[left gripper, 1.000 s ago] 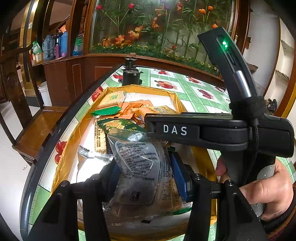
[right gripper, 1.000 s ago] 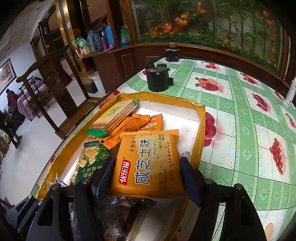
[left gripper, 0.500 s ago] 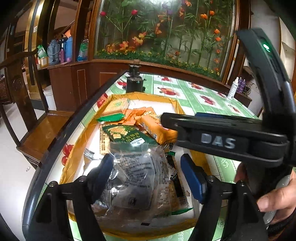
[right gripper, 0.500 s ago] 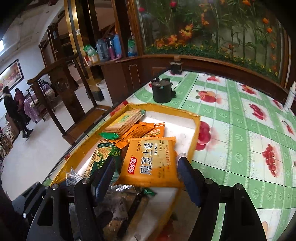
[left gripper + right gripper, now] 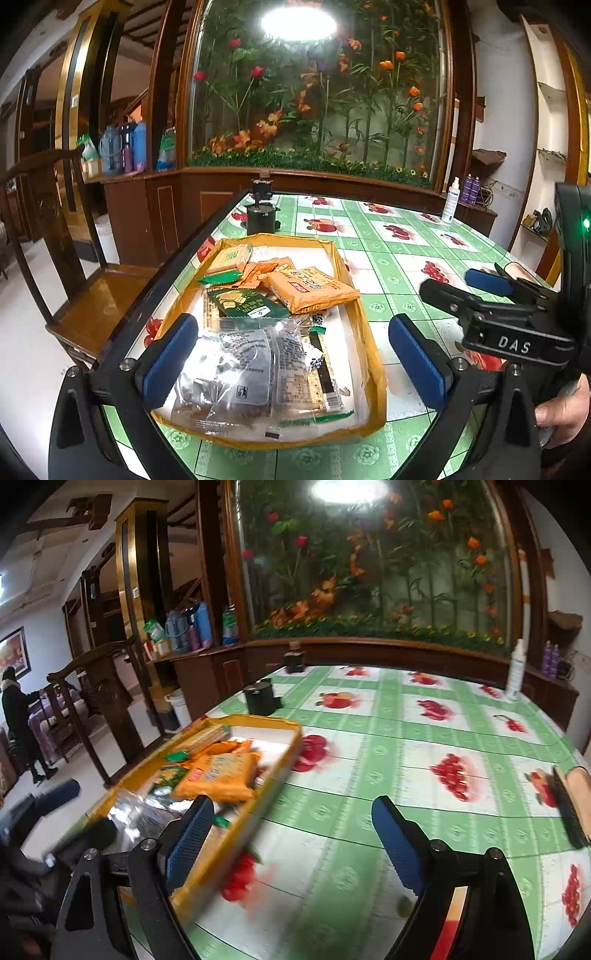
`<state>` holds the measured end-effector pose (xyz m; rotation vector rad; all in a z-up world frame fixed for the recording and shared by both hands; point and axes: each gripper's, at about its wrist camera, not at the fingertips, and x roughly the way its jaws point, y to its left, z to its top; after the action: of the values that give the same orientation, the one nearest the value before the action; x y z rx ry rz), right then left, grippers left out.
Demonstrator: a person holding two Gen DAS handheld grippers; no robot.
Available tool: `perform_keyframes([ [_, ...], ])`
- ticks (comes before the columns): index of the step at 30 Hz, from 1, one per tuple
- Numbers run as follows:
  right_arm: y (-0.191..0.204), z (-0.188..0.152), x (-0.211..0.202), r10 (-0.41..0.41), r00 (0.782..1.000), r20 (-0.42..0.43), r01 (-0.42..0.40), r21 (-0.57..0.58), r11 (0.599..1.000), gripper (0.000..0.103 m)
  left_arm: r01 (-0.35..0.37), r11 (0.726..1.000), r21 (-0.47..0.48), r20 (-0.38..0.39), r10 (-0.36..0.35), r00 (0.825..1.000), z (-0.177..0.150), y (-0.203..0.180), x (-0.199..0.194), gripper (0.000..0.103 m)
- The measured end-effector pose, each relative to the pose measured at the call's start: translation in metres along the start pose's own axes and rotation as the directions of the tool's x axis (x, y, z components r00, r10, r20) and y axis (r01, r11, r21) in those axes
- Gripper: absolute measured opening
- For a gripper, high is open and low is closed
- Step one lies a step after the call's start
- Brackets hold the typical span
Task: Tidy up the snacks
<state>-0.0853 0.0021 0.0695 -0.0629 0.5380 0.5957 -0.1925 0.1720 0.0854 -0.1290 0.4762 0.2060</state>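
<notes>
A yellow tray (image 5: 371, 354) on the green fruit-print table holds several snack packs. A clear bag of dark snacks (image 5: 240, 376) lies at its near end, below my left gripper (image 5: 291, 358), whose jaws are opening wide with no pad on the bag. An orange biscuit pack (image 5: 314, 286) rests on the pile further back, also seen as the orange biscuit pack (image 5: 218, 775) in the right wrist view. My right gripper (image 5: 291, 842) has its jaws opening over bare tablecloth to the right of the tray (image 5: 280, 760), nothing between them. It shows as the right gripper (image 5: 491, 295) at the left view's right edge.
A black pot (image 5: 261, 219) stands beyond the tray, a white spray bottle (image 5: 515, 672) at the table's far right. A brush (image 5: 572, 805) lies at the right edge. A wooden chair (image 5: 55, 258) stands left of the table. A person (image 5: 18, 716) stands far left.
The left gripper let go of the clear bag and pulled back and up. The right gripper released the orange pack onto the pile and swung right, off the tray.
</notes>
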Motion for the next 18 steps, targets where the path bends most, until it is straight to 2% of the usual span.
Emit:
perform_keyframes([
  [5, -0.008, -0.016, -0.007, -0.058, 0.997, 0.048, 0.058, 0.005, 0.998, 0.093, -0.081, 0.996, 0.048, 0.018, 0.08, 0.997, 0.002, -0.009, -0.007, 0.103],
  [9, -0.012, -0.018, -0.008, -0.065, 0.997, 0.034, 0.064, 0.012, 0.998, 0.093, -0.084, 0.995, 0.053, 0.027, 0.083, 0.996, 0.003, -0.01, -0.011, 0.103],
  [15, -0.016, -0.02, -0.018, -0.095, 0.993, 0.072, 0.093, 0.028, 0.995, 0.094, -0.196, 0.971, 0.134, 0.022, 0.195, 0.981, 0.003, -0.022, -0.008, 0.103],
  [18, -0.019, -0.021, -0.021, -0.096, 0.993, 0.075, 0.094, 0.042, 0.995, 0.096, -0.197, 0.971, 0.137, 0.03, 0.195, 0.98, 0.003, -0.024, -0.011, 0.103],
])
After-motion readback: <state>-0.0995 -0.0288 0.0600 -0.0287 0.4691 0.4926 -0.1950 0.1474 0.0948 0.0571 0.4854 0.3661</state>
